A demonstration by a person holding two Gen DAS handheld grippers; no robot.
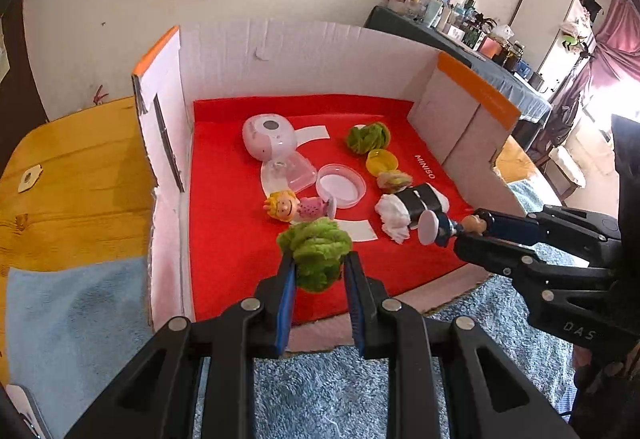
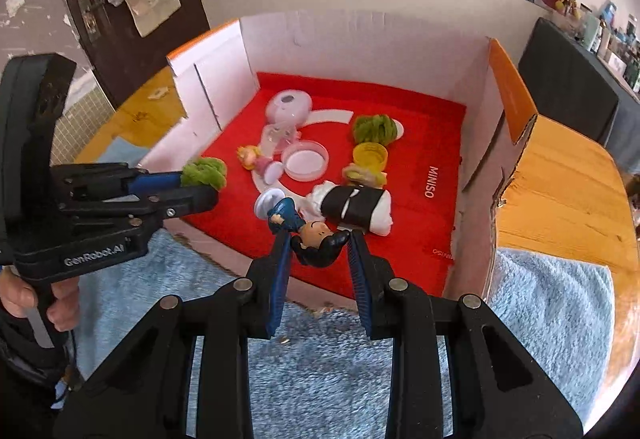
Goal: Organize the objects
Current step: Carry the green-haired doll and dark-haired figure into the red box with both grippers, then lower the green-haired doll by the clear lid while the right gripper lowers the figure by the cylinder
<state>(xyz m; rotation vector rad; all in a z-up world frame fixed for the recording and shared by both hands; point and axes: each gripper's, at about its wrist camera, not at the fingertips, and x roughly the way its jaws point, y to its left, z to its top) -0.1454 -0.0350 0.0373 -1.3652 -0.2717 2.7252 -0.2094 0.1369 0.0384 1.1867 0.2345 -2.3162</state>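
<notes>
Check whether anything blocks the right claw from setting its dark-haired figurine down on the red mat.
Straight ahead of the right claw and its dark-haired figurine lies the black-and-white bundle; bare red mat shows to the right.

Both grippers black plastic w/ blue ribbed finger pads (image 1: 286,303), round silver pivot pins. Left gripper (image 2: 200,183) body marked "GenRobot.AI" in white; right gripper (image 1: 466,229) shows white "DAS". Bare-skinned hand (image 2: 38,303) on handle.
</notes>
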